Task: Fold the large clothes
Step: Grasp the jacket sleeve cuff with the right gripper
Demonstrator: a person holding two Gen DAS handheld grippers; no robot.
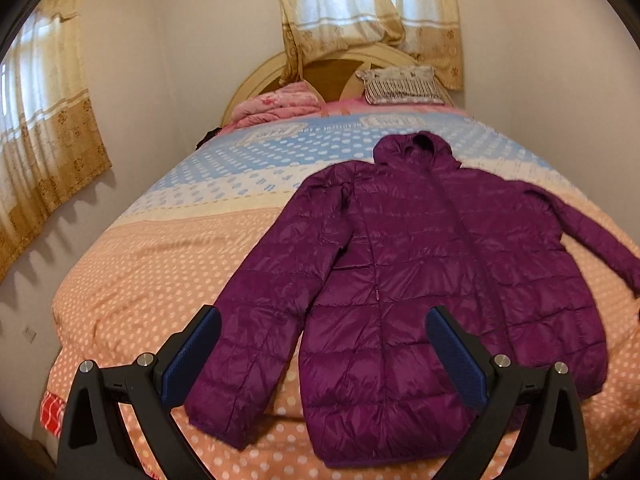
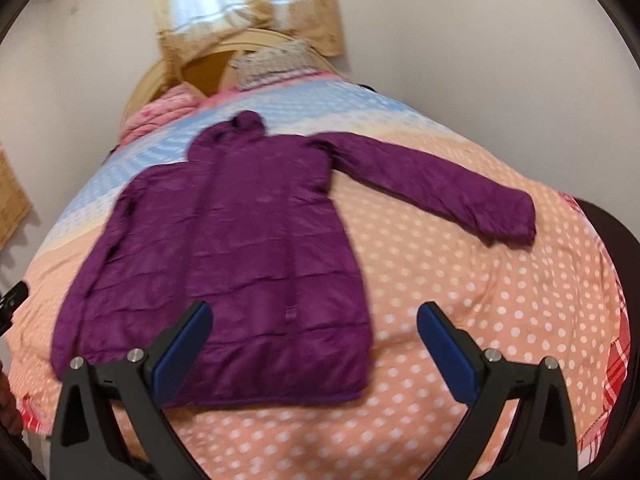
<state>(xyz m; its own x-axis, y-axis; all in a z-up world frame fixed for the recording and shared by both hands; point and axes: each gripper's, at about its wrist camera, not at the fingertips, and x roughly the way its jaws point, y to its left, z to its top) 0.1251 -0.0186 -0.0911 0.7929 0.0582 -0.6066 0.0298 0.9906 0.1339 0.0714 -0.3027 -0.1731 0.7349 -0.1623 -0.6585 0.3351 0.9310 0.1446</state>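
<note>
Left gripper (image 1: 322, 354), lower centre of frame: blue pads (image 1: 192, 360) spread wide apart, holding nothing, poised over the lower half of a purple quilted jacket (image 1: 400, 280). Right gripper (image 2: 314, 346), likewise agape and empty, at the hem's right corner. Jacket spread flat, front up, across the centre of a polka-dot bedspread (image 1: 160, 264); one sleeve (image 2: 440, 184) stretched toward right of frame. Upper centre: possibly a striped pillow (image 1: 400, 88), beside a pink folded blanket (image 1: 276, 106); curtains (image 1: 372, 20) above.
</note>
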